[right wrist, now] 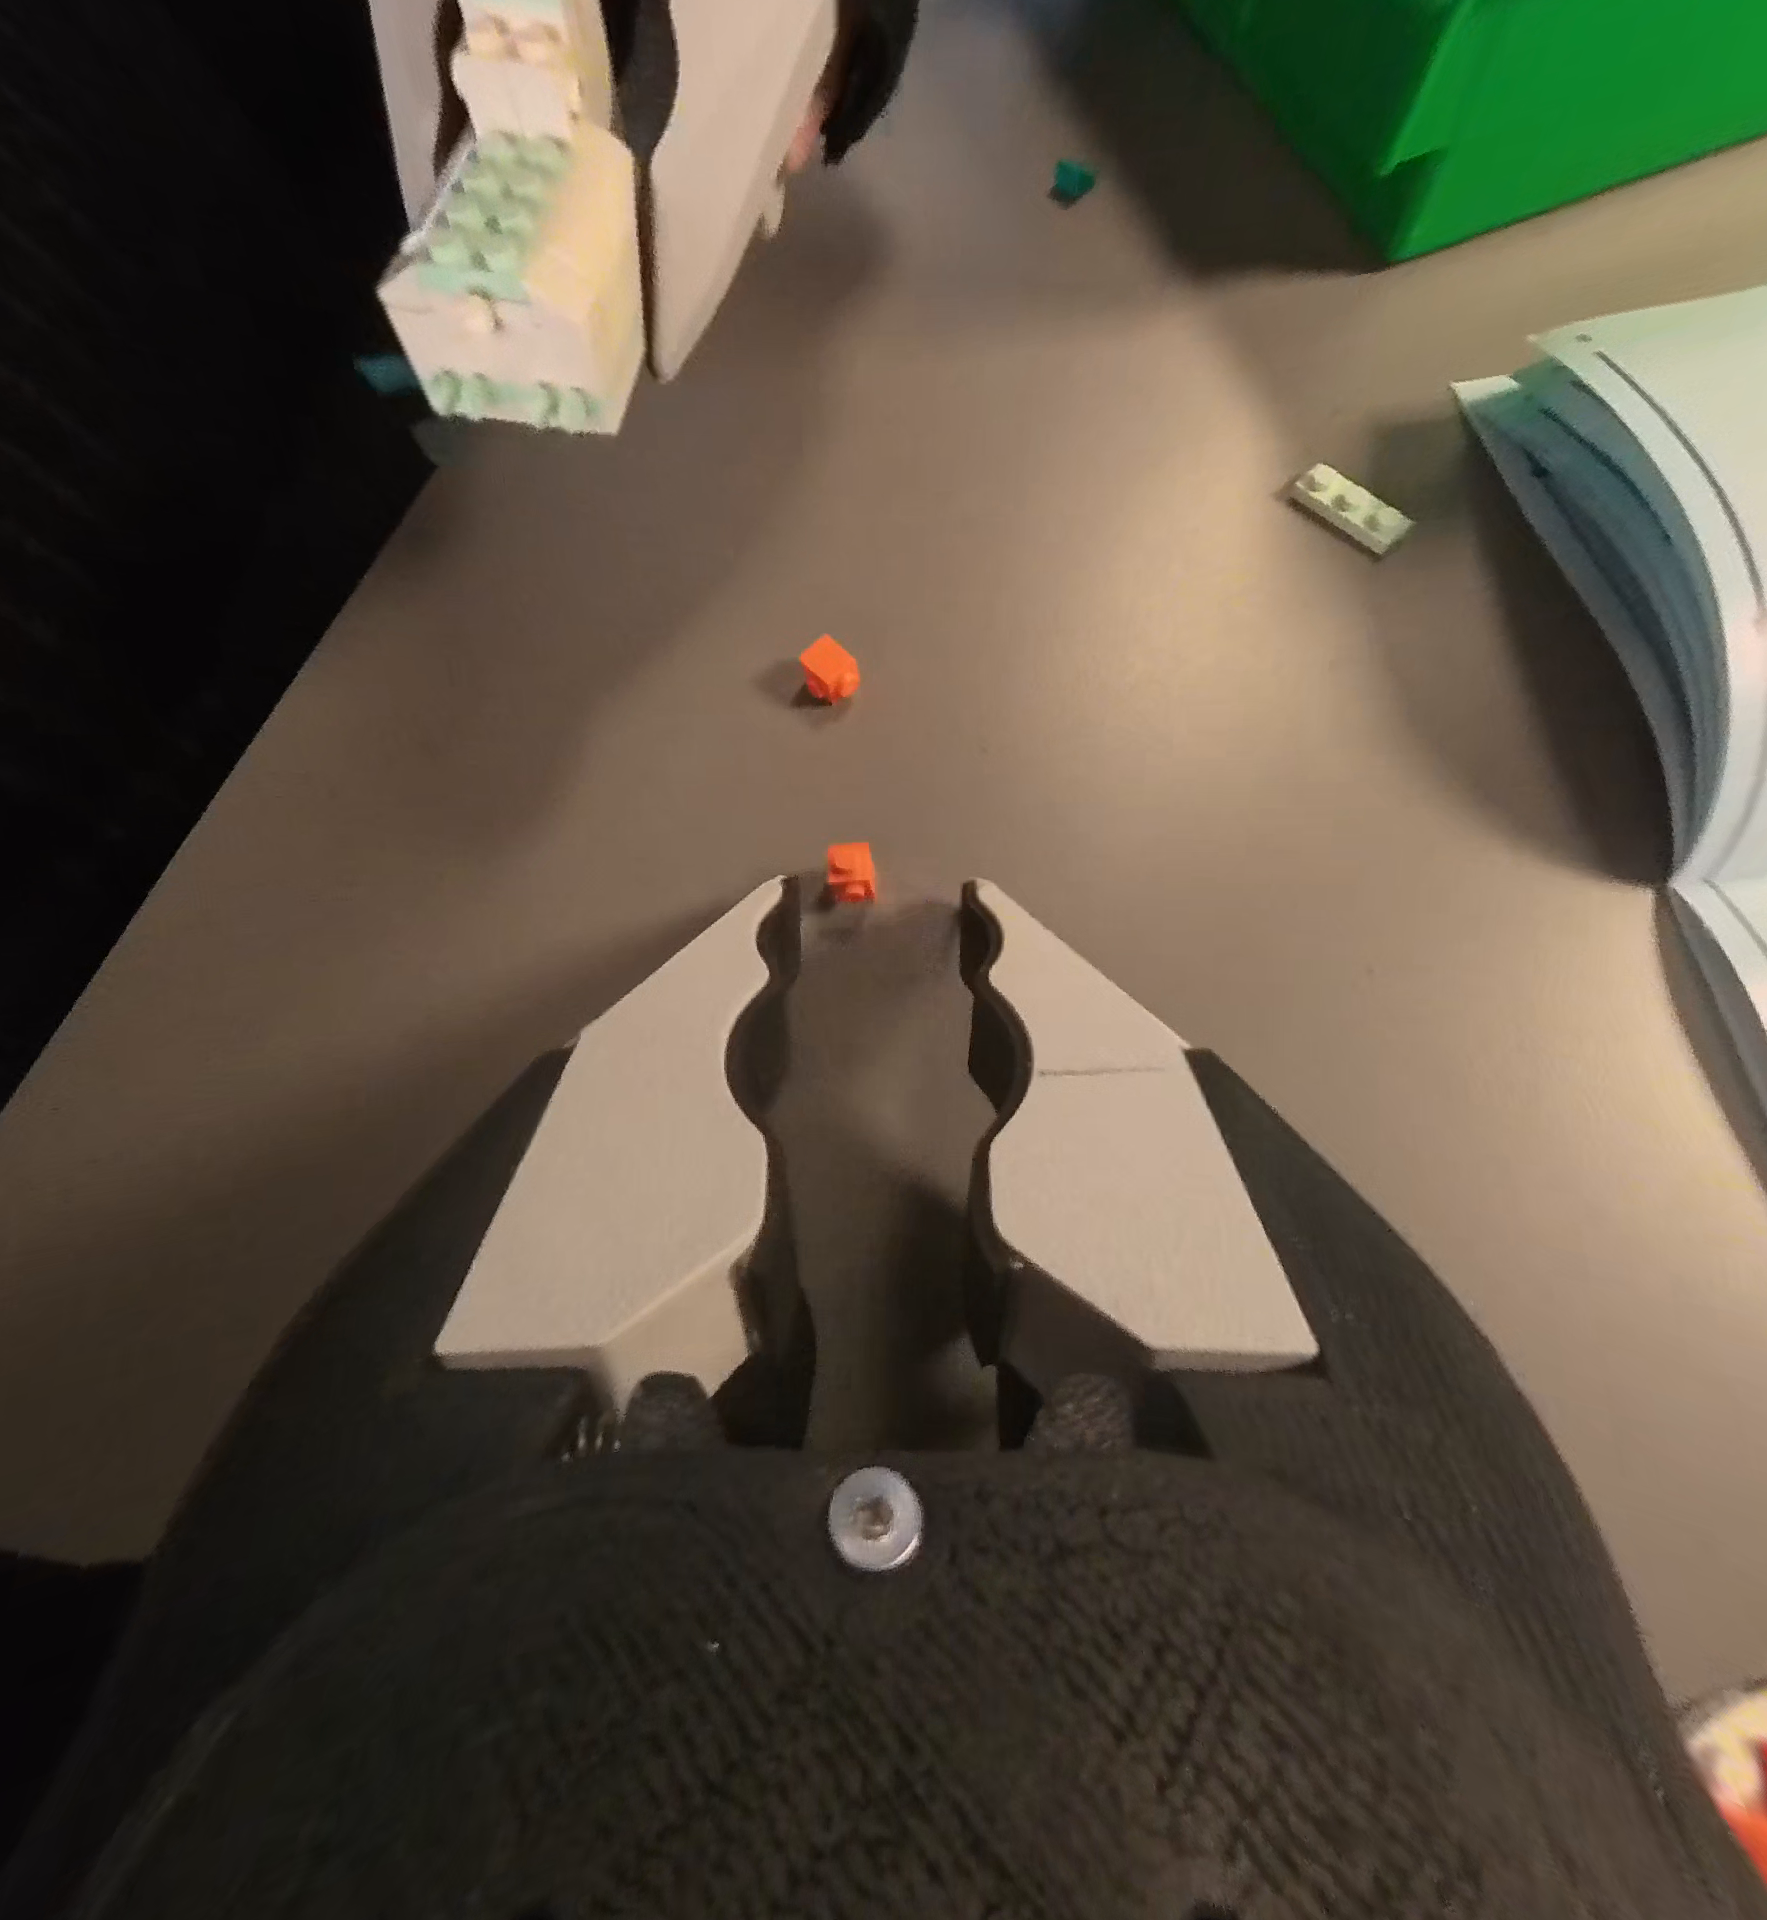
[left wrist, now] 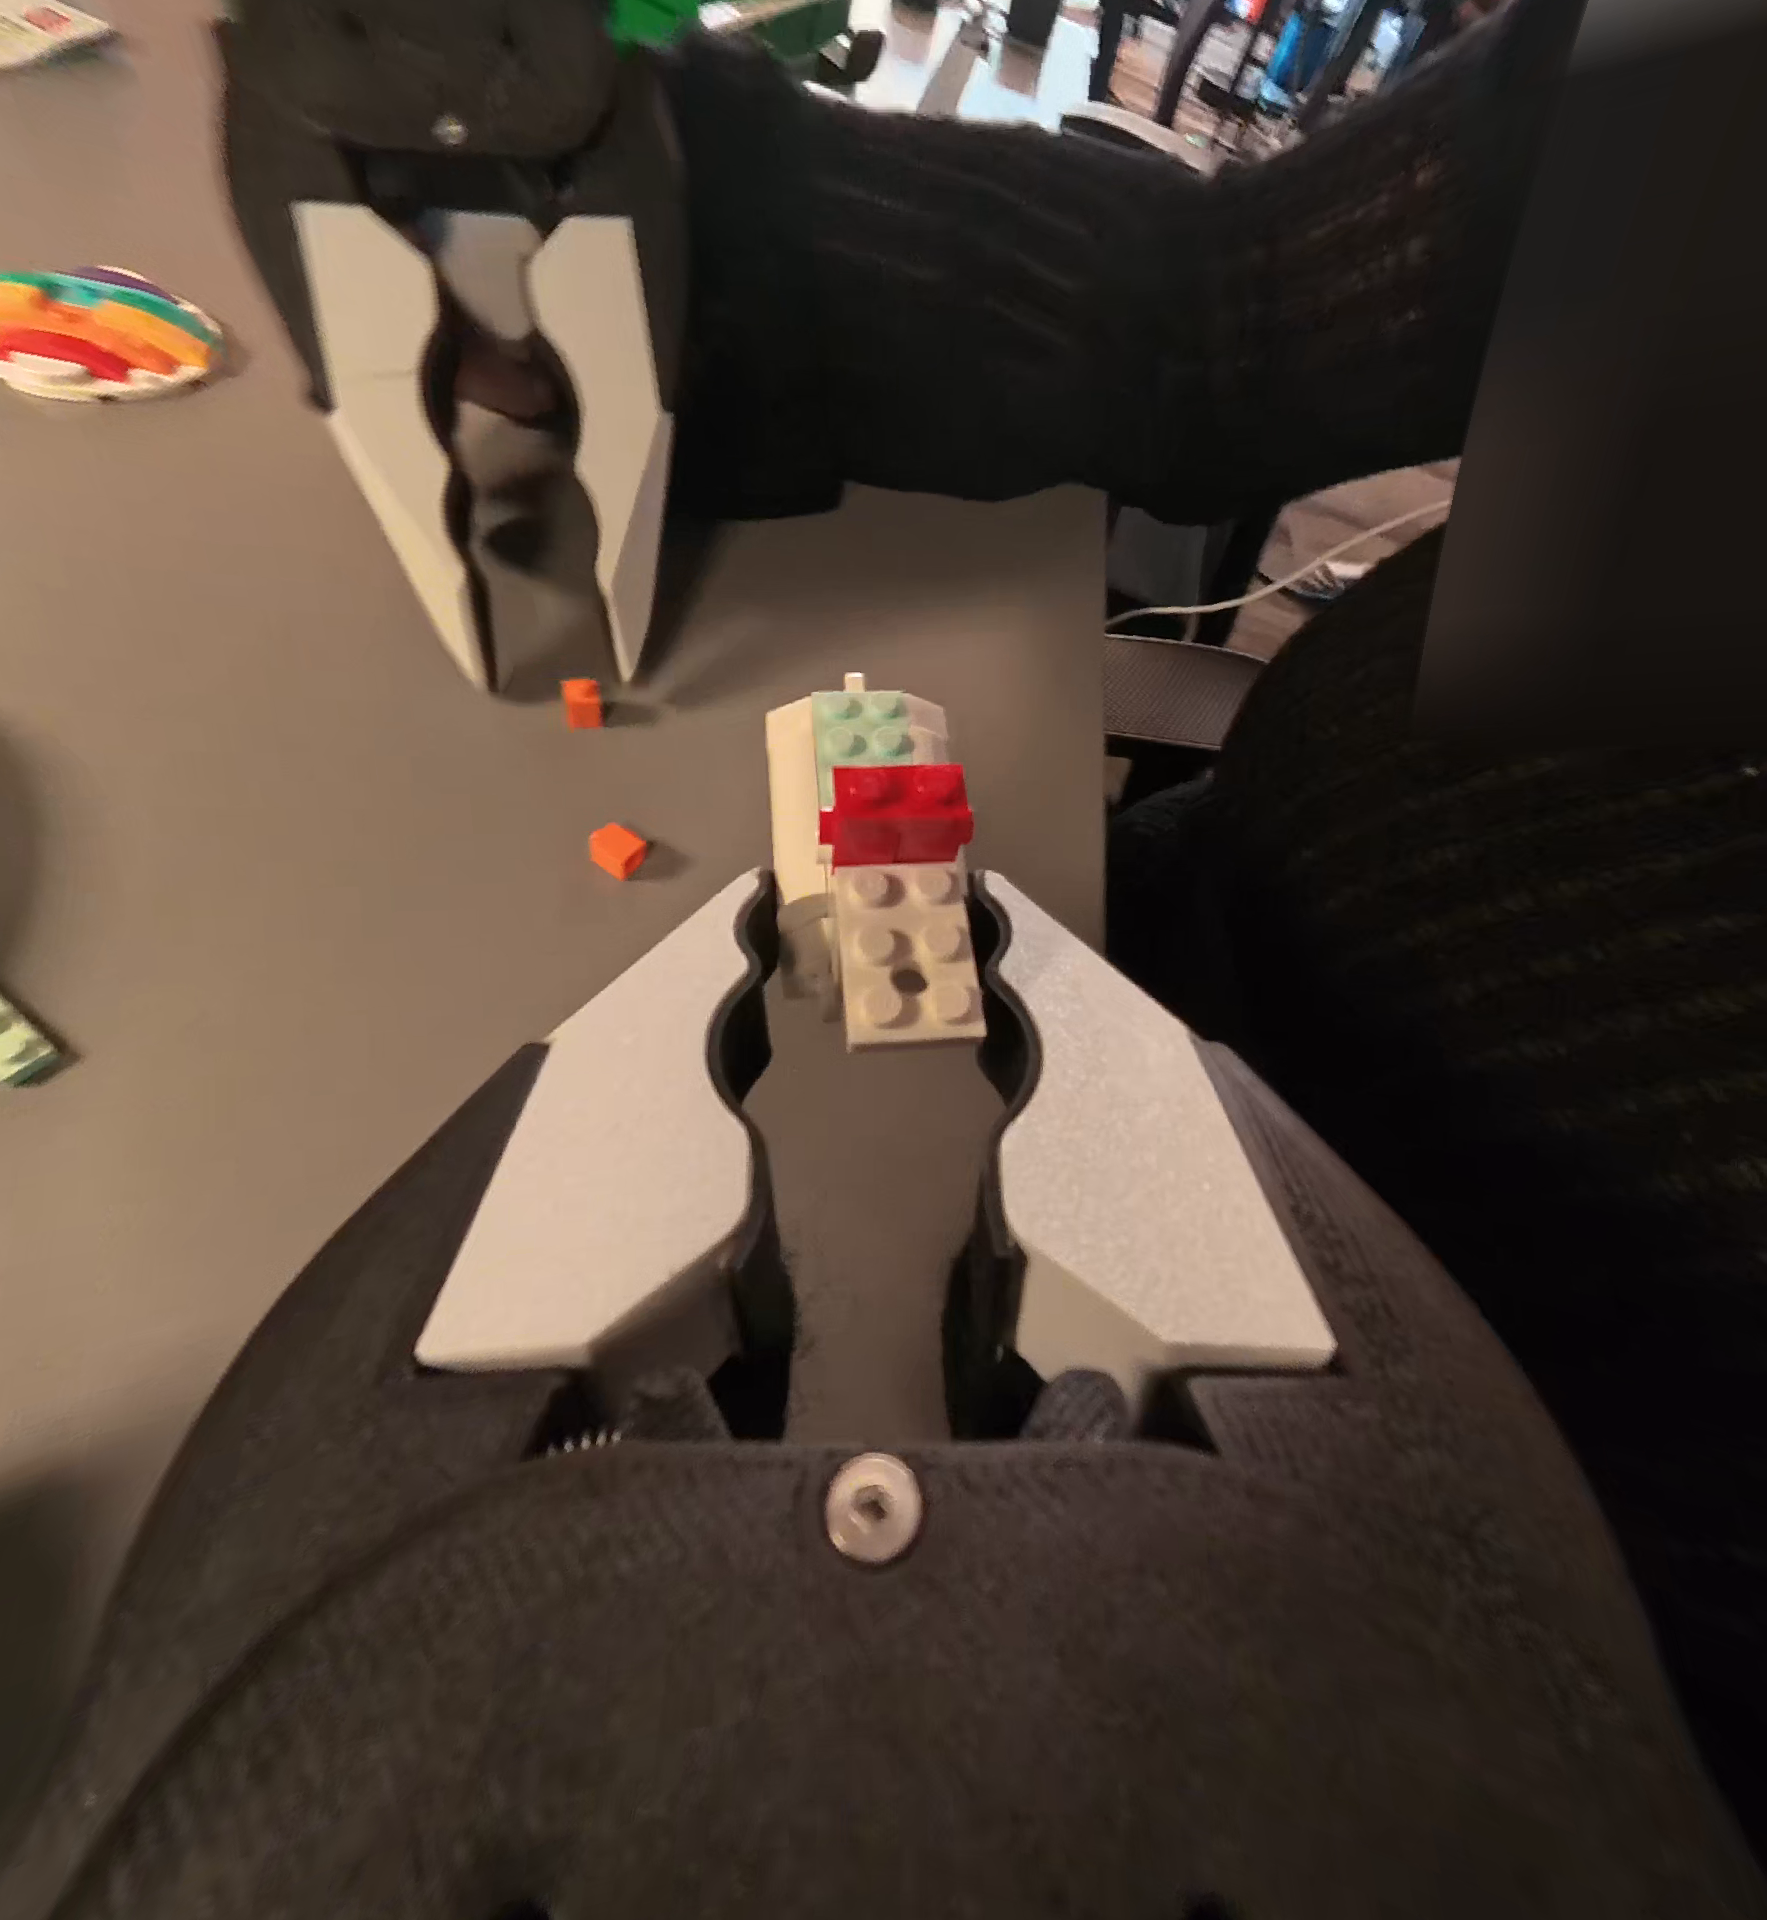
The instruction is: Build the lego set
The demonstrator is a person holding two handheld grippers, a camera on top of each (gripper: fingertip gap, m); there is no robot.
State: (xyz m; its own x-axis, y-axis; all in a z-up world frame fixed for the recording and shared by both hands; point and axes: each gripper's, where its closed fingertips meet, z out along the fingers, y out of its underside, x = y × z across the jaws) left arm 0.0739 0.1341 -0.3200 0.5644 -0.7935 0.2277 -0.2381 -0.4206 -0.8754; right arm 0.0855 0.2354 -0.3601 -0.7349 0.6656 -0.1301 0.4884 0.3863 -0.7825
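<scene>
Left gripper clamped on the half-built white, mint and red brick model, held above the grey table. Right gripper spread, empty, poised at the nearer small orange cube brick. Next, likely: straddle, close, lift to the model.

Left tongs clamped; right tongs parted, angled tableward.

An office, it seems: a grey desk with a mesh chair just beside its edge, and more chairs on the floor beyond it.
</scene>
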